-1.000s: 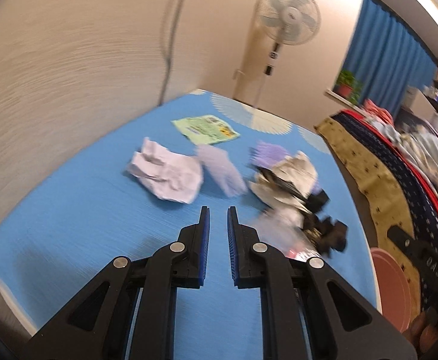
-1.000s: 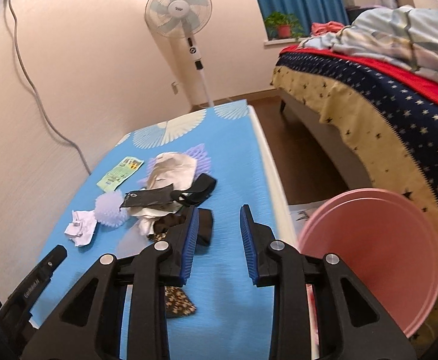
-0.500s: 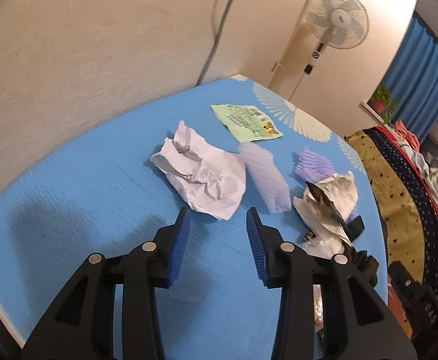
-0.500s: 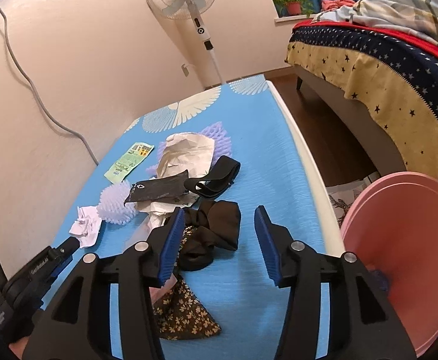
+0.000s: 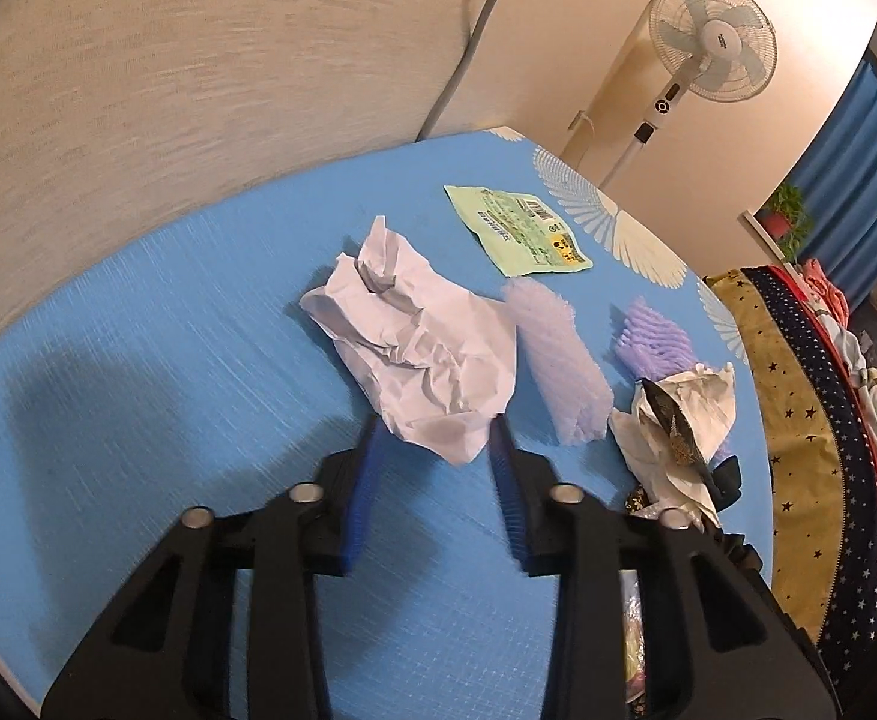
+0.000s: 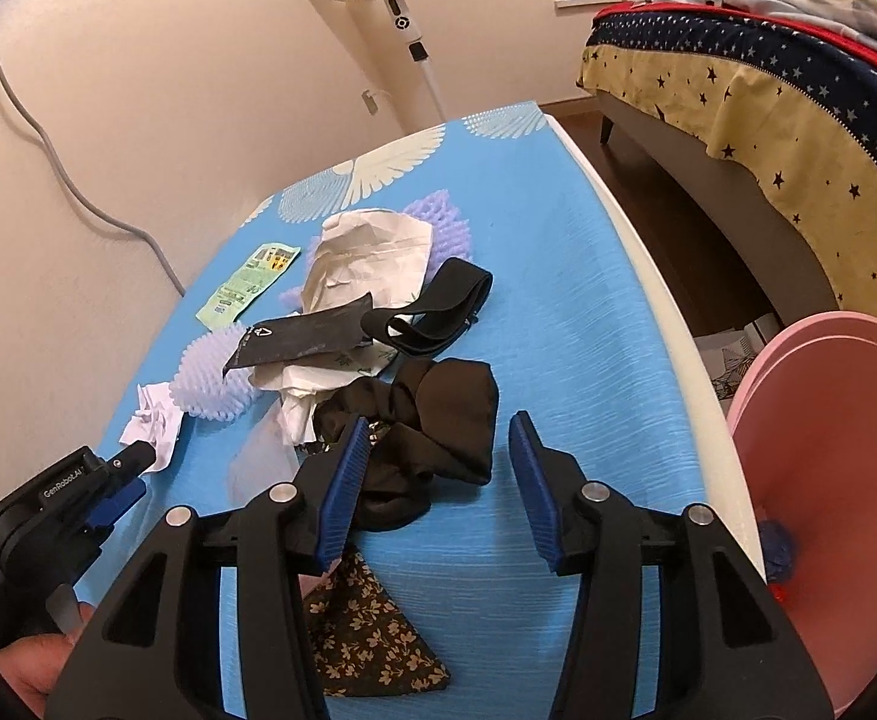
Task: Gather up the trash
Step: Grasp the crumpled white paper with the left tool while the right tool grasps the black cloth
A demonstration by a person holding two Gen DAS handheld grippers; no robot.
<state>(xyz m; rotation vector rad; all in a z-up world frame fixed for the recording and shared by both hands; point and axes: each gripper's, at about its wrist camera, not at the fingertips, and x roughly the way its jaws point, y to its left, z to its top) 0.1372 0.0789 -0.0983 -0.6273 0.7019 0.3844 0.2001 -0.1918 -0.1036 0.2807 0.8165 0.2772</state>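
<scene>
At the centre of the left wrist frame, the left gripper [image 5: 432, 432], its jaws just closing, brackets the near edge of a crumpled white paper sheet [image 5: 420, 336] without visibly pinching it, while the right gripper [image 6: 438, 438], jaws spread and slightly narrowing, straddles a bunched black cloth [image 6: 432, 420] on the blue mat [image 6: 570, 324].

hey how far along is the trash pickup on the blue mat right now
Barely started. The pink basin holds only a few small bits. The left gripper stands open around the crumpled white paper, its jaws just closing; the right gripper is open over the black cloth. The green wrapper, foam nets and other scraps remain on the mat.
</scene>
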